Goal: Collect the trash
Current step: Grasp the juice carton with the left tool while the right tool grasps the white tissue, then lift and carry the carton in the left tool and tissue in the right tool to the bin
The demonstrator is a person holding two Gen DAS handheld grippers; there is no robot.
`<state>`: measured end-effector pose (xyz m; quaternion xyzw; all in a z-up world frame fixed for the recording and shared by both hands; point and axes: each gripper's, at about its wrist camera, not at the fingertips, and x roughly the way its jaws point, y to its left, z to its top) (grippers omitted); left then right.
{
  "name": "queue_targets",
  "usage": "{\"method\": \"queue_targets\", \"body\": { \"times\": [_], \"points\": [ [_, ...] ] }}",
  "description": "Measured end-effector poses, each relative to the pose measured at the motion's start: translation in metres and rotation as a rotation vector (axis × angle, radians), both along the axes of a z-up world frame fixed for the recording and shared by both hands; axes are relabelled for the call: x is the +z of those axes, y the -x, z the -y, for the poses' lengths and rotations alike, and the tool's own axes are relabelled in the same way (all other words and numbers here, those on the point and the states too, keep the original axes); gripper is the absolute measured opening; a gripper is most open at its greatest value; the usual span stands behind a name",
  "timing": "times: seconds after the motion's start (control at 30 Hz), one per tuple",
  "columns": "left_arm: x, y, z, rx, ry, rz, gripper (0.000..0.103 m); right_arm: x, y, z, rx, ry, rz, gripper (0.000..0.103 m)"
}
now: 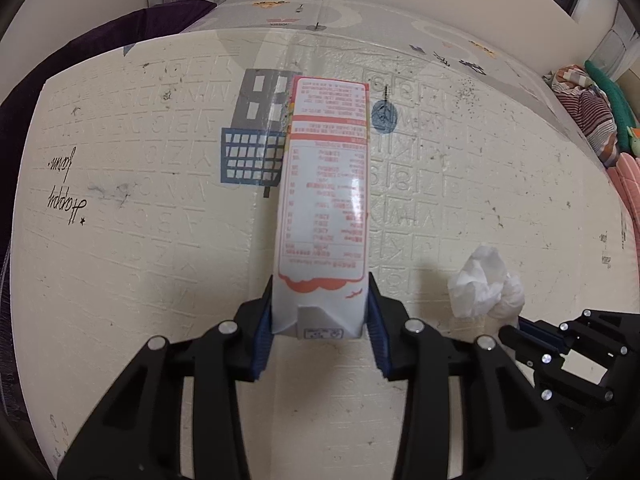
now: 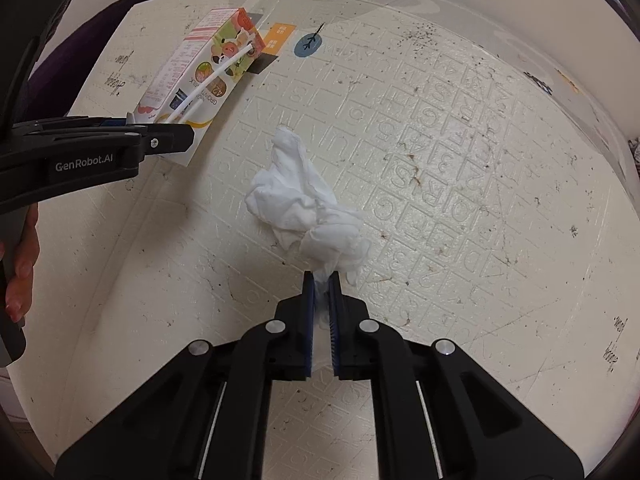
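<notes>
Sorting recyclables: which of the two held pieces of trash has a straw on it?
The milk carton in the left gripper; the right gripper pinches only a crumpled tissue.

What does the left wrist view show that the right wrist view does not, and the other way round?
Only the left wrist view shows the milk carton's printed nutrition panel, the left tongs clamped on its folded end, and striped bedding at far right. Only the right wrist view shows the carton's illustrated face with its white straw, the right tongs pinching the crumpled tissue, and the person's fingers at the left edge. Both show the carton, the tissue and the dirty embossed play mat.
</notes>
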<state>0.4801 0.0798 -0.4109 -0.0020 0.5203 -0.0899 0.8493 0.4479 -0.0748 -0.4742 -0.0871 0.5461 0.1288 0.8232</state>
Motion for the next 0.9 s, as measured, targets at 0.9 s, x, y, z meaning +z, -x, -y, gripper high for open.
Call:
{"method": "queue_targets", "body": {
  "times": [0.9],
  "points": [
    [0.129,0.142,-0.019,0.056,0.015,0.081,0.040,0.155,0.118,-0.002,0.013,-0.084,0.092,0.006]
  ]
}}
